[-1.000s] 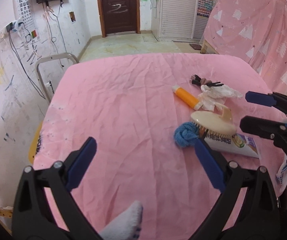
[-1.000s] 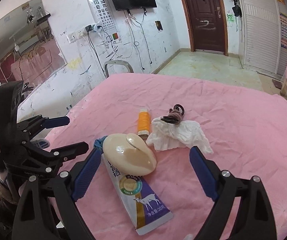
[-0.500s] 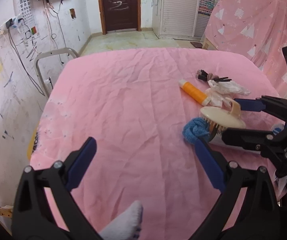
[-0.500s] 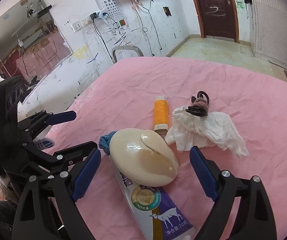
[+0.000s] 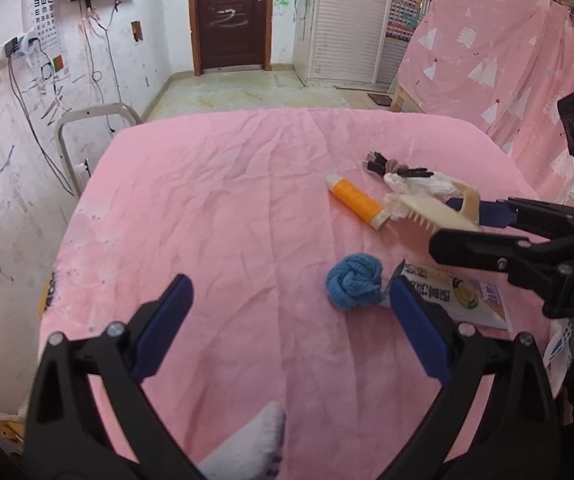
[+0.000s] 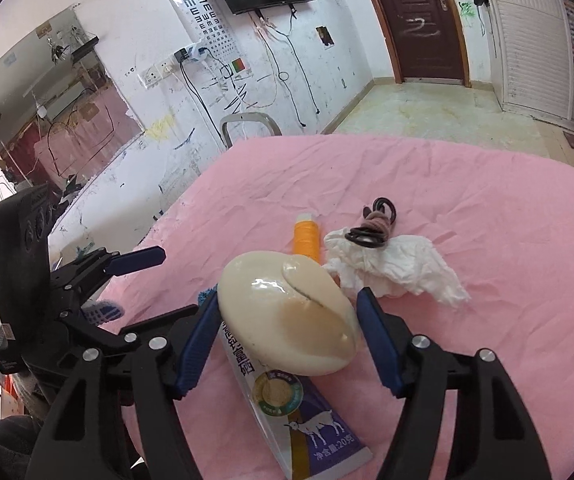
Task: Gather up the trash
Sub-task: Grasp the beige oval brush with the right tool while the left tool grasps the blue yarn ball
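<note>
A crumpled white tissue (image 6: pixel 399 268) (image 5: pixel 419 184) lies on the pink cloth (image 5: pixel 227 220) with dark hair ties (image 6: pixel 375 224) on its far edge. In front of it is a cream oval brush (image 6: pixel 287 312) (image 5: pixel 435 216), tilted up with its bristles showing. My right gripper (image 6: pixel 287 300) (image 5: pixel 447 224) is closing and its blue pads press both sides of the brush. My left gripper (image 5: pixel 289 286) (image 6: pixel 167 284) hangs open over bare cloth at the left, holding nothing.
An orange tube (image 6: pixel 307 240) lies left of the tissue. A goat-printed tube (image 6: pixel 295 400) lies under the brush, and a blue knitted ball (image 5: pixel 353 280) beside it. A white sock (image 5: pixel 247 448) is at the near edge. A metal chair frame (image 5: pixel 95 120) stands by the wall.
The right gripper moved in around the brush and its jaws narrowed onto it. The brush has tipped up off the goat-printed tube, uncovering the blue ball. The left gripper stayed put.
</note>
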The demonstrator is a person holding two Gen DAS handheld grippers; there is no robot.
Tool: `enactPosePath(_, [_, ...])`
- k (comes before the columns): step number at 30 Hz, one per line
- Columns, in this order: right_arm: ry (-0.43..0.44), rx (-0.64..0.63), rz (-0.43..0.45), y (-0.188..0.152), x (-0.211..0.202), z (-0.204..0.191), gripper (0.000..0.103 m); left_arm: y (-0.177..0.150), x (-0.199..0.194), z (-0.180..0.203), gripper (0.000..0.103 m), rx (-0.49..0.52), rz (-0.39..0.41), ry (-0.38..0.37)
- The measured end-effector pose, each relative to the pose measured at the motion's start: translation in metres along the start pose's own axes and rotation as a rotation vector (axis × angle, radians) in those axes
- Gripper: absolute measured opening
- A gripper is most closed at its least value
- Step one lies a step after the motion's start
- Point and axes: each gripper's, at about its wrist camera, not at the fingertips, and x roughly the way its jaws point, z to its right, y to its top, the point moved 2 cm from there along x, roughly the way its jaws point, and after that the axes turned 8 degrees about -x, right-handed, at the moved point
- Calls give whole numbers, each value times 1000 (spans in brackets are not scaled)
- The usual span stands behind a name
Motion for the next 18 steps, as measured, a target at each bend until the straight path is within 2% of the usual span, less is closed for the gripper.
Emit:
enactPosePath(4, [-28,17,33,-2,-19,10,59,7,15,10,92,-12,-39,5])
enactPosePath(5, [-35,18,36,-2,-23,12,59,9,18,11,83,-21,-50,2])
enactPosePath(7, [-46,21,47,-4,-30,16,59,12,25,12,72,-45,-74,6])
enactPosePath(10, [-55,20,55,-6,-34,18,59,15,31,13,68,-63,-89,6])
enactPosePath(13, [-68,20,67,-6,-39,21,59,10,33,22,66,-26,-104,8])
enactPosePath(15, [-78,20,76,-6,-41,20,59,3,34,29,61,10,-95,33])
enactPosePath(16, [-80,21,79,-6,-42,21,59,1,33,31,54,25,-86,51])
enactPosePath(17, [-82,23,83,-7,-44,22,59,-1,32,33,41,29,-83,42])
enactPosePath(18, [-85,25,87,-8,-46,22,59,-1,30,34,33,30,-84,35])
